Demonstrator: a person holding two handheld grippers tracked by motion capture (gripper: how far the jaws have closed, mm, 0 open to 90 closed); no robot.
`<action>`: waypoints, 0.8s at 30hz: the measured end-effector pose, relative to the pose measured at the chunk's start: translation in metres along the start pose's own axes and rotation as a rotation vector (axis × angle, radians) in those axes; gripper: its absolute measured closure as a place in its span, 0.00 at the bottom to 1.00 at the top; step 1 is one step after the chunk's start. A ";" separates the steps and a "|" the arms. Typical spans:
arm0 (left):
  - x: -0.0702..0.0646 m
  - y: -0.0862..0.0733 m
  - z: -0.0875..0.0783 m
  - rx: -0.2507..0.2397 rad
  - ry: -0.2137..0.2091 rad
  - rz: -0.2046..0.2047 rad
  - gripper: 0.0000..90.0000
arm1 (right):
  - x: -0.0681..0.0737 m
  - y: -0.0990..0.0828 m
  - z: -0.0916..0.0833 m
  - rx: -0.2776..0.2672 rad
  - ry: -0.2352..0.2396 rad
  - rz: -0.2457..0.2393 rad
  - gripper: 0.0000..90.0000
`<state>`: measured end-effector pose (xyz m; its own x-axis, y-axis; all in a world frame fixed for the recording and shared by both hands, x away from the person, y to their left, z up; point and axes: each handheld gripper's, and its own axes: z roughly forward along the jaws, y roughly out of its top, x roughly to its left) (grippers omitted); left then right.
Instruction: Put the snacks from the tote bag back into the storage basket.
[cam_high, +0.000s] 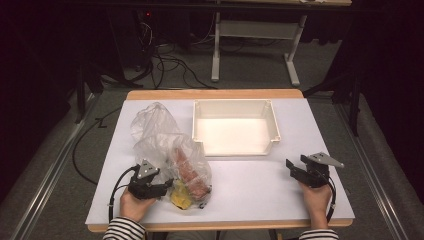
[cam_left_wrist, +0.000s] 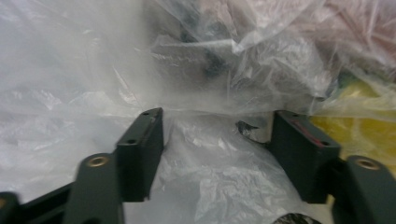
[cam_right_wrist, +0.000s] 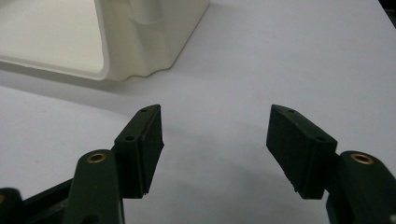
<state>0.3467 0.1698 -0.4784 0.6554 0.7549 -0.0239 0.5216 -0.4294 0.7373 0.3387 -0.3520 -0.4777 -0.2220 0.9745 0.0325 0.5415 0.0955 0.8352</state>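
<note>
The right gripper (cam_right_wrist: 215, 140), jaws apart, hovers over the white table (cam_right_wrist: 289, 60) near the cream tray (cam_right_wrist: 140, 51).

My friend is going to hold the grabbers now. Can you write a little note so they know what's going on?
Left gripper: at the near side of the clear plastic bag, fingers apart with bag film between them, not clamped yet.
Right gripper: open, holding nothing, over bare table near the tray.
Things: the bag lies on the left half of the table with a reddish item and a yellow item inside. The white tray sits behind, nothing in it.
Done: nothing has left the bag.
Left: probably grip the bag, get the items out, likely into the tray.
</note>
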 end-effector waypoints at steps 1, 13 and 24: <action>-0.001 0.000 0.001 0.009 -0.002 0.004 0.53 | 0.000 0.000 0.000 0.001 0.001 0.001 0.40; -0.012 0.004 0.004 0.028 -0.044 0.037 0.91 | 0.001 0.000 0.000 0.007 -0.005 -0.009 0.40; -0.036 0.011 0.005 0.000 -0.114 0.078 0.93 | 0.002 0.000 0.001 0.009 -0.004 -0.012 0.40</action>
<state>0.3316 0.1348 -0.4727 0.7519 0.6579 -0.0435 0.4670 -0.4847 0.7396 0.3393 -0.3503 -0.4778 -0.2252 0.9741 0.0199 0.5459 0.1093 0.8307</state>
